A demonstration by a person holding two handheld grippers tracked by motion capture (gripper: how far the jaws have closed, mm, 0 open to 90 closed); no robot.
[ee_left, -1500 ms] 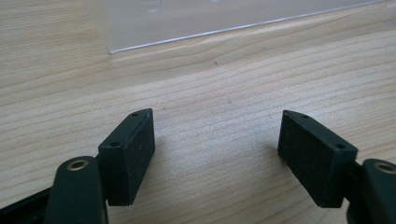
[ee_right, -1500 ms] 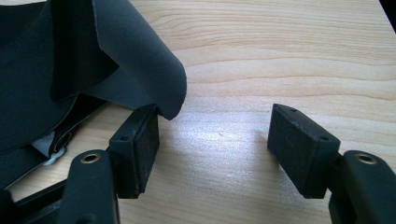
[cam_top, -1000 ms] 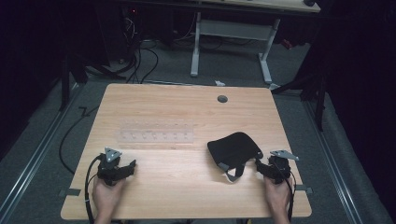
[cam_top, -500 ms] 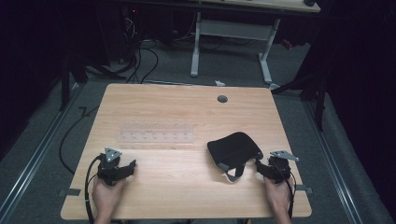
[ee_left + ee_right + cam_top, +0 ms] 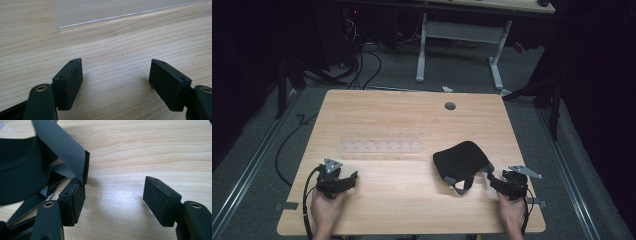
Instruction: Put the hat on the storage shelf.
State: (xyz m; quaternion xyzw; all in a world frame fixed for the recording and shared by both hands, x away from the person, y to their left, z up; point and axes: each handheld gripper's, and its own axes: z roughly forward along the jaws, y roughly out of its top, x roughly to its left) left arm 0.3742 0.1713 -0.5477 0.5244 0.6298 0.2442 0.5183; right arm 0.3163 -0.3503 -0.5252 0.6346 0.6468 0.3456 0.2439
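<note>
The left gripper [image 5: 116, 85] has its jaws spread wide over bare wood, holding nothing. At the upper edge of its view lies a clear plastic strip [image 5: 120, 10]. The right gripper [image 5: 113, 202] is also spread wide and empty; a grey strap end [image 5: 63, 146] of the black cap [image 5: 460, 160] hangs just above its left jaw. In the high view, the cap sits right of centre on the table [image 5: 412, 115], the strip [image 5: 378, 146] left of it.

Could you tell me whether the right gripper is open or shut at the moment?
Open. In its own view the right gripper has its jaws standing well apart over bare table, nothing between them.
</note>
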